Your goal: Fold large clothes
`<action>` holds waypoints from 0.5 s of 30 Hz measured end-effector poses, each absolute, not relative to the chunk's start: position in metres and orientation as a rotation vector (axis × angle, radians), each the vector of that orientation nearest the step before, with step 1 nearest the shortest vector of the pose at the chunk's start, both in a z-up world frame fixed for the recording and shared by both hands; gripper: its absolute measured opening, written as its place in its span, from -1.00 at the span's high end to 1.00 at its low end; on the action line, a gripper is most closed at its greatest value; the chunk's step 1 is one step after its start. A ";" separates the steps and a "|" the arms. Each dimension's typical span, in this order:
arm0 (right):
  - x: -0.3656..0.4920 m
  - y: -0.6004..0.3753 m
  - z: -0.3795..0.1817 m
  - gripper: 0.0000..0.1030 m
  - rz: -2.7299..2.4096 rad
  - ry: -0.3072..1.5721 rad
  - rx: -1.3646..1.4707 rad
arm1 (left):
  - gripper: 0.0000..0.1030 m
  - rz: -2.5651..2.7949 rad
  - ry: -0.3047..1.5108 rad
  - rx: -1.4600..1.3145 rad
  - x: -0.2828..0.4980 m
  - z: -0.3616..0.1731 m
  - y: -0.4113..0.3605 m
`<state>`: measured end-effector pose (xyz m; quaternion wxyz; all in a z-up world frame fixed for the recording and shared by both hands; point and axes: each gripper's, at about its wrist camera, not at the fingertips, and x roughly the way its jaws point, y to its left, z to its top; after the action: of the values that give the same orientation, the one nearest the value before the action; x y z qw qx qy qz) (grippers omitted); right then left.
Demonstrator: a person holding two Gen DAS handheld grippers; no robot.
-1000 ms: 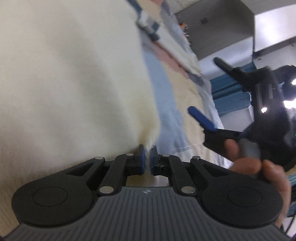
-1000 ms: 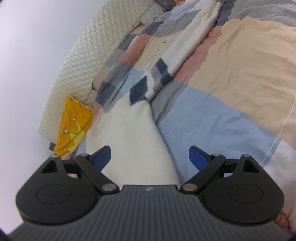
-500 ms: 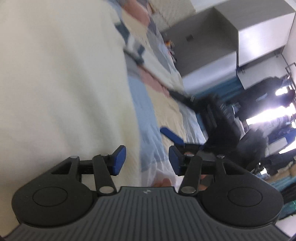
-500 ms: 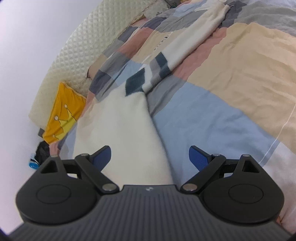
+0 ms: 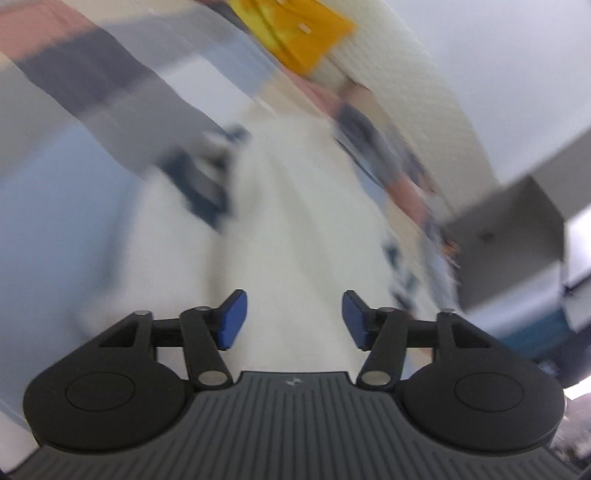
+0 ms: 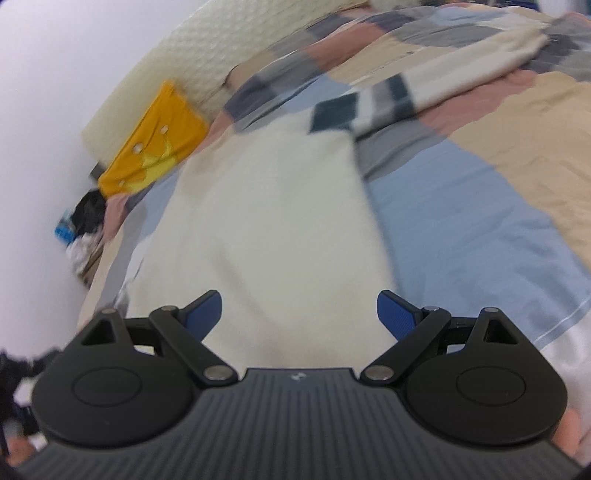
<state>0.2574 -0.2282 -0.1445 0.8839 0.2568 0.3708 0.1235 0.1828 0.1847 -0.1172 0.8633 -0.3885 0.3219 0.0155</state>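
Hovering over the cream garment (image 6: pixel 273 221), right gripper (image 6: pixel 299 314) tilted downward, jaws spread wide, nothing between the blue pads (image 6: pixel 397 314). Garment lying flat on the patchwork bedspread (image 6: pixel 480 206), filling centre frame in the right wrist view, its far edge meeting a dark blue patch upper centre. Yellow cushion (image 6: pixel 155 147) at upper left against the quilted headboard (image 6: pixel 236 55). Fingertip of the holding hand (image 6: pixel 572 435) visible at lower right edge.

Left gripper (image 5: pixel 293 319) also angled down over the same cream garment (image 5: pixel 295 221), heavy motion blur across the left wrist view. Jaws just opening, now apart, no fabric between the pads (image 5: pixel 232 319), cloth lying clear below. Yellow cushion (image 5: pixel 295 26) at top centre, headboard (image 5: pixel 424 85) curving down the upper right, grey cabinet (image 5: pixel 509 221) at right edge.
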 end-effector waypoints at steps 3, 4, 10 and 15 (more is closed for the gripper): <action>0.256 -0.221 -0.144 -0.79 0.264 0.775 0.498 | -0.32 0.120 0.703 -0.769 0.187 -0.117 0.213; 0.257 -0.221 -0.144 -0.79 0.263 0.777 0.498 | -0.32 0.147 0.725 -0.756 0.191 -0.120 0.222; 0.259 -0.220 -0.149 -0.79 0.237 0.792 0.510 | -0.32 0.203 0.841 -0.781 0.218 -0.156 0.251; 0.256 -0.216 -0.149 -0.79 0.241 0.791 0.509 | -0.29 0.214 0.898 -0.816 0.236 -0.180 0.254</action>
<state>0.2561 -0.2164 -0.1488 0.8845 0.2446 0.3801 0.1157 0.2358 0.2539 -0.1799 0.8162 -0.3826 0.4212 0.1002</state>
